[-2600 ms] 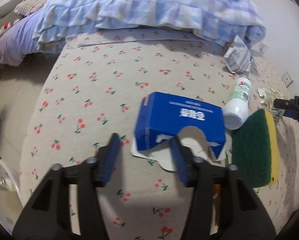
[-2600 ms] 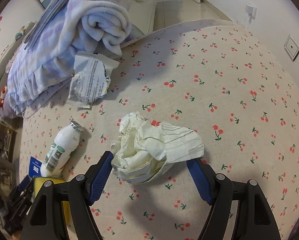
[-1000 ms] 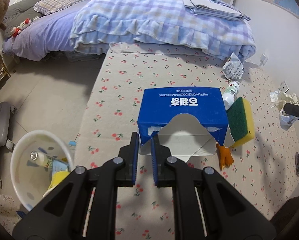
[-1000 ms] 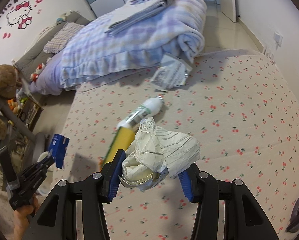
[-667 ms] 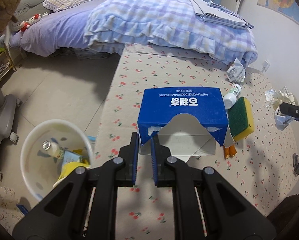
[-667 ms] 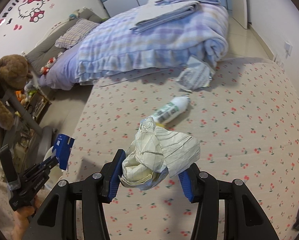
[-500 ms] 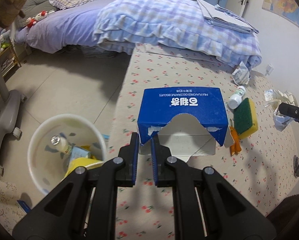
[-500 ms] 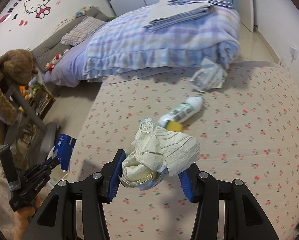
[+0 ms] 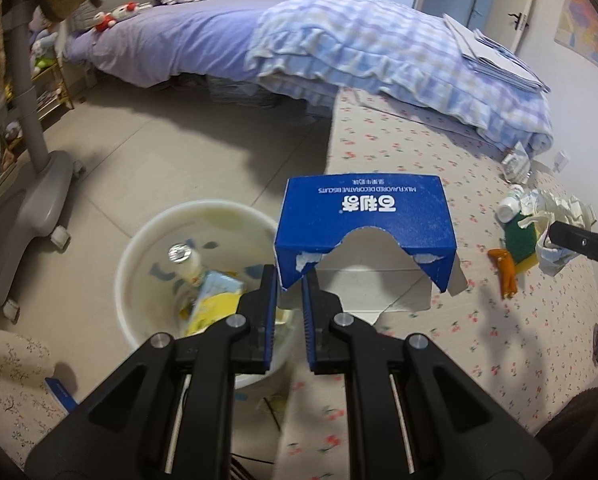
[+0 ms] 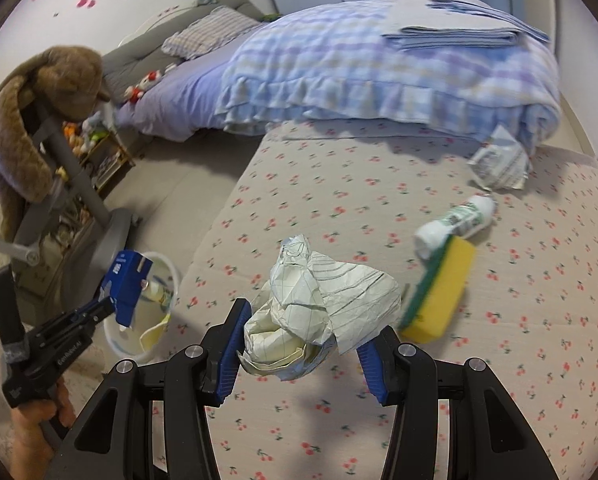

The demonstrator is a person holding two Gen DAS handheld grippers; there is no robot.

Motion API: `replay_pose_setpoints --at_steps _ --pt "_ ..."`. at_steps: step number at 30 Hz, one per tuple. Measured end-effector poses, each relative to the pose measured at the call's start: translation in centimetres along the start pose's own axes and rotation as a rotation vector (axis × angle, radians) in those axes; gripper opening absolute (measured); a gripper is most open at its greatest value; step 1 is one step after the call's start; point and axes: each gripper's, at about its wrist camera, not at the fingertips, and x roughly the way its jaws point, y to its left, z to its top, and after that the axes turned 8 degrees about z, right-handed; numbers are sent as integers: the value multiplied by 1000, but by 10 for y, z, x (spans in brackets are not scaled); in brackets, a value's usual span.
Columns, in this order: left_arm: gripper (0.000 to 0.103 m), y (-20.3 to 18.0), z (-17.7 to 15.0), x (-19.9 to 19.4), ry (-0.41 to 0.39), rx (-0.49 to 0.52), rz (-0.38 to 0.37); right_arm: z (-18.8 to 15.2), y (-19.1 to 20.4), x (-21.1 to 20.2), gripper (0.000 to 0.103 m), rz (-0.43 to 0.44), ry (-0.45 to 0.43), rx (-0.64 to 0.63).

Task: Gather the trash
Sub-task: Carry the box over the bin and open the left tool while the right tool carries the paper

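The left claw (image 9: 289, 280) is clamped on a lower corner of the torn blue box (image 9: 365, 220), held over the white bin (image 9: 139, 240). Crumpled paper (image 10: 319, 312) is pinched by the right claw (image 10: 303, 344) above the cherry-print mat (image 10: 519, 340). Both are judged light and crushable, best gripped at edges.
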Motion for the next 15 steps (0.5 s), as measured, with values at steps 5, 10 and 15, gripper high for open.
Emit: replay_pose_setpoints --at_steps 5,10,15 --pt "13 26 -6 4 16 -38 24 -3 25 19 52 17 24 -41" --pt "13 46 -11 10 32 -67 48 -7 48 37 52 39 52 -71" --pt "43 61 -10 19 64 -94 78 -8 68 57 52 89 73 -85"
